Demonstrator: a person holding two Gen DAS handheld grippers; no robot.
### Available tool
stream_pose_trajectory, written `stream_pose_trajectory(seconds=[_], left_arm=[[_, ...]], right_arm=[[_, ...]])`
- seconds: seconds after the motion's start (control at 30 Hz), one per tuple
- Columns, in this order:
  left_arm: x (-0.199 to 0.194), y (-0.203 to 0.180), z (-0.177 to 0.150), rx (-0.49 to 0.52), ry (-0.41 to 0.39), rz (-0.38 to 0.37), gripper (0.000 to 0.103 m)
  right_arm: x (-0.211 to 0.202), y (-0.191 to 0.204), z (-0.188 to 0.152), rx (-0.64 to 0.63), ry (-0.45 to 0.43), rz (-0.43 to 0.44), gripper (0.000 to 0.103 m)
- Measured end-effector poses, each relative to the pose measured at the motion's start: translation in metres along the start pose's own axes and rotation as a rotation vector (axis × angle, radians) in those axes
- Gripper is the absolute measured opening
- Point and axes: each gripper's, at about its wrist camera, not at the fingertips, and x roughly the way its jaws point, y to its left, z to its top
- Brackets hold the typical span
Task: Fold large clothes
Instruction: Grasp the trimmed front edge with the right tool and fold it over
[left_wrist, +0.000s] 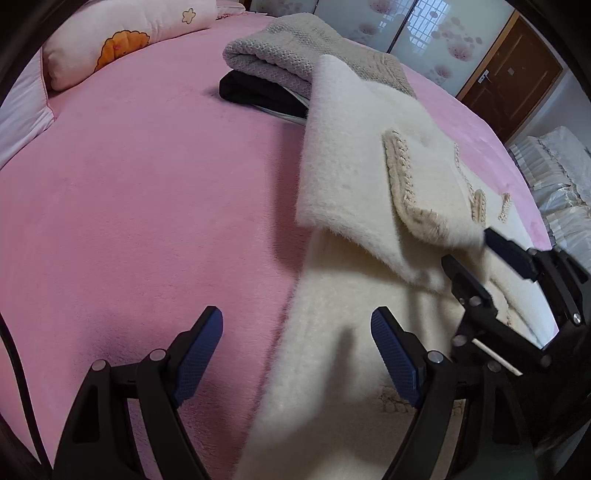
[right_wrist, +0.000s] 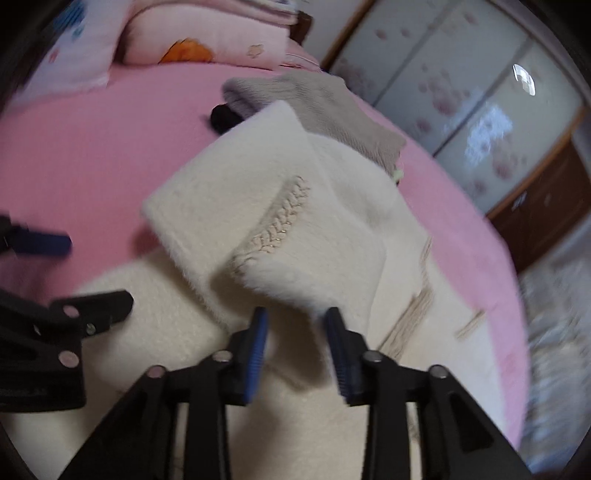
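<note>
- Left wrist view: the left gripper (left_wrist: 297, 341) sits at the bottom centre, jaws spread wide and empty, one finger over the pink bedspread (left_wrist: 147, 206), the other over the cream fleece coat (left_wrist: 369, 206).
- The coat lies from lower centre to upper right, with a folded flap and braided trim.
- The right gripper (left_wrist: 476, 254) appears at the right edge, on the coat's flap edge; its grip cannot be told here.
- A folded grey knit (left_wrist: 280, 51) rests on a black garment (left_wrist: 258, 92) at upper centre; a pink pillow (left_wrist: 122, 37) lies upper left.
- Right wrist view (blurred): the right gripper (right_wrist: 295, 325) at lower centre shows a gap between its fingers, with the coat (right_wrist: 258, 206) flap edge just in front of them; contact cannot be told.
- The left gripper (right_wrist: 74, 269) shows at the left edge, jaws apart.
</note>
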Motion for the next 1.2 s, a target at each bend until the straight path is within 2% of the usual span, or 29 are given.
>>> stream_pose_trajectory(seconds=[0.03,0.1,0.3,0.37,0.4,0.43,0.47,0.6,0.7,0.77,0.9,0.97,1.03,1.1,1.2], left_arm=[[0.0,0.002,0.0,-0.003,-0.001,0.0,0.081],[-0.001,0.005,0.0,-0.012,-0.002,0.0,0.081],[-0.001,0.022,0.001,-0.042,-0.007,0.008,0.081],[0.001,0.027,0.001,-0.056,0.001,0.005,0.081],[0.001,0.029,0.001,-0.061,0.003,0.004,0.081],[0.001,0.03,0.002,-0.061,0.004,0.004,0.081],[0.0,0.03,0.002,-0.059,0.004,0.005,0.081],[-0.002,0.027,0.003,-0.045,-0.002,0.013,0.081],[-0.001,0.018,0.005,-0.029,0.0,0.01,0.081],[0.001,0.01,0.006,-0.01,0.001,0.003,0.081],[0.014,-0.016,0.008,0.035,0.018,0.002,0.081],[0.022,-0.028,0.009,0.057,0.026,0.002,0.081],[0.029,-0.042,0.01,0.084,0.037,0.002,0.081],[0.036,-0.056,0.01,0.115,0.042,0.031,0.082],[0.042,-0.07,0.01,0.165,0.047,0.065,0.082]], right_arm=[[-0.001,0.009,0.001,-0.059,-0.021,-0.072,0.055],[-0.004,0.02,0.001,-0.134,-0.059,-0.148,0.059],[0.002,0.027,0.008,-0.192,-0.076,-0.126,0.059],[0.006,0.031,0.011,-0.219,-0.074,-0.115,0.057],[0.006,0.033,0.013,-0.218,-0.071,-0.096,0.044],[0.008,0.032,0.016,-0.208,-0.055,-0.053,0.019],[0.008,0.028,0.018,-0.187,-0.032,-0.02,0.008],[0.004,-0.006,0.024,-0.053,-0.006,0.087,0.008],[-0.007,-0.065,0.033,0.108,-0.039,0.087,0.008],[-0.015,-0.121,0.031,0.269,-0.069,0.077,0.008],[-0.02,-0.219,-0.008,0.557,-0.092,0.009,0.008],[-0.016,-0.255,-0.048,0.694,-0.065,-0.041,0.008],[-0.01,-0.275,-0.092,0.82,-0.023,-0.056,0.008],[0.004,-0.282,-0.14,0.937,0.052,-0.01,0.008],[0.033,-0.267,-0.203,1.073,0.195,0.138,0.009]])
